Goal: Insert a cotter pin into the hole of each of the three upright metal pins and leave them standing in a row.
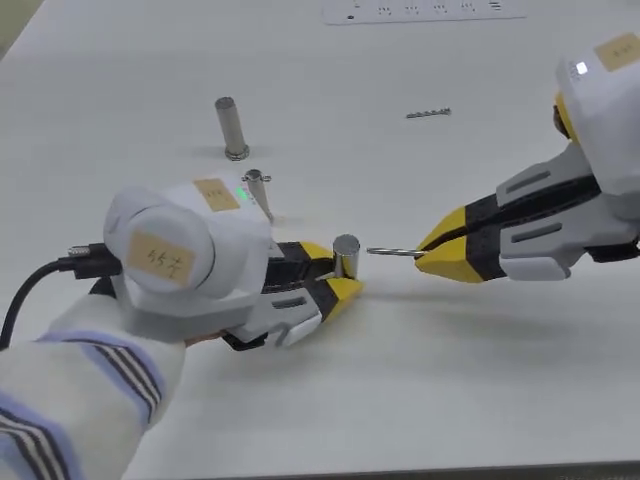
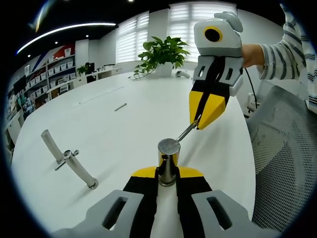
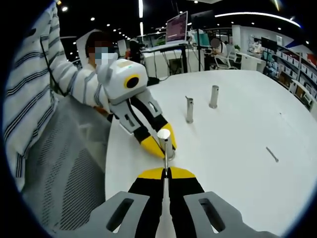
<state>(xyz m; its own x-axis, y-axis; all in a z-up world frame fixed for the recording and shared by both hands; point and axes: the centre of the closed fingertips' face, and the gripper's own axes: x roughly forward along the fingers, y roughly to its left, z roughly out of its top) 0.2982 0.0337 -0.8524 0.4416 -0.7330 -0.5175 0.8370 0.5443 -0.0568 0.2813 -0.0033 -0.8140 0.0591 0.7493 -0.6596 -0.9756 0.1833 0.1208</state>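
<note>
1. Left gripper (image 1: 335,270): I see it low on the white table (image 1: 450,380), lying nearly flat. Its jaws are clamped on the lower part of the near metal pin (image 1: 346,255). This pin stands upright between the yellow jaw tips, with its round top clear above them.

2. Right gripper (image 1: 420,252): it comes in from the right at the height of the near metal pin's upper part. Its jaws are closed on one end of a cotter pin (image 1: 390,252), which is held level and points at the near metal pin.

3. Cotter pin position: in the left gripper view its free end reaches the side of the near metal pin, just under the top. I cannot tell whether the end has entered the hole.

4. Middle metal pin (image 1: 257,190): it stands upright just behind the left gripper. A fitted cotter pin (image 2: 66,161) crosses it near the top.

5. Far metal pin (image 1: 230,128): it stands upright further back, apart from the middle metal pin. I see no cotter pin through it.

6. Loose cotter pin (image 1: 428,114): it lies flat on the table, well apart from the three metal pins, on the right gripper's side.

7. A power strip (image 1: 425,10) lies at the far edge of the table.
</note>
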